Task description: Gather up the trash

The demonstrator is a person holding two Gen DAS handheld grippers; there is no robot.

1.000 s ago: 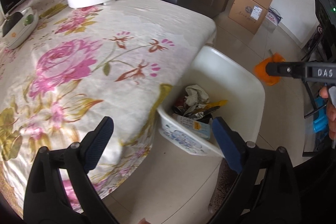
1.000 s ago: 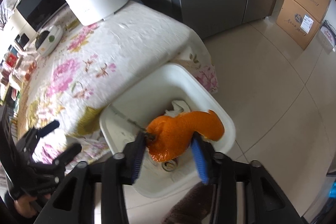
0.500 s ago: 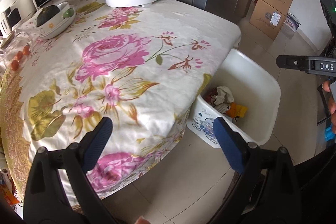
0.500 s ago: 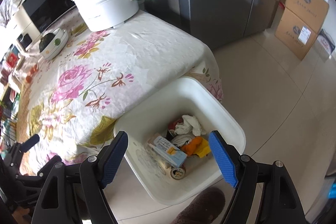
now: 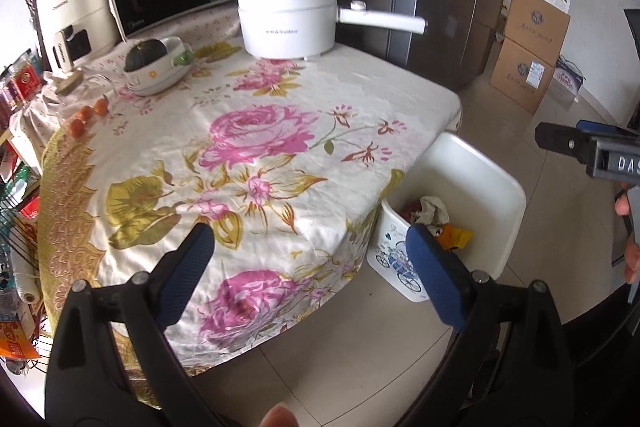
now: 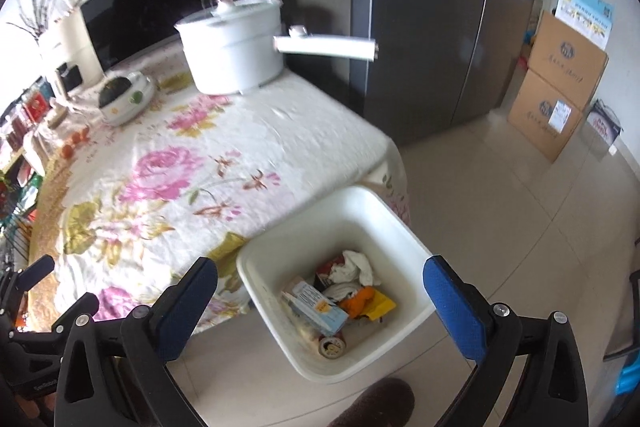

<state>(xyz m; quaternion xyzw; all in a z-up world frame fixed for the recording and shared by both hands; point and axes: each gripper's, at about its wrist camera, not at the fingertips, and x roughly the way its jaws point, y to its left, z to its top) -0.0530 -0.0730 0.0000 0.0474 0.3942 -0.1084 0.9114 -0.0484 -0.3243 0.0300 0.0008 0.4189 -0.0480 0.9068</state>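
With the right gripper (image 6: 320,307) opening above the white bin (image 6: 404,239), nothing lies between its jaws. The trash sits in the bin: orange peel (image 6: 358,301), carton (image 6: 316,309), crumpled tissue (image 6: 356,267), a can (image 6: 330,347). Left gripper (image 5: 312,275) hangs spread and empty over the floral tablecloth (image 5: 248,155). Judged: drop step finished. Central cloth shows no litter; the next move calls for scanning the table's far edge for more.

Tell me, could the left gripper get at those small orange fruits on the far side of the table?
Probably yes. The left gripper is open and empty, and only bare tablecloth lies between it and the orange fruits, though they sit far across the table.
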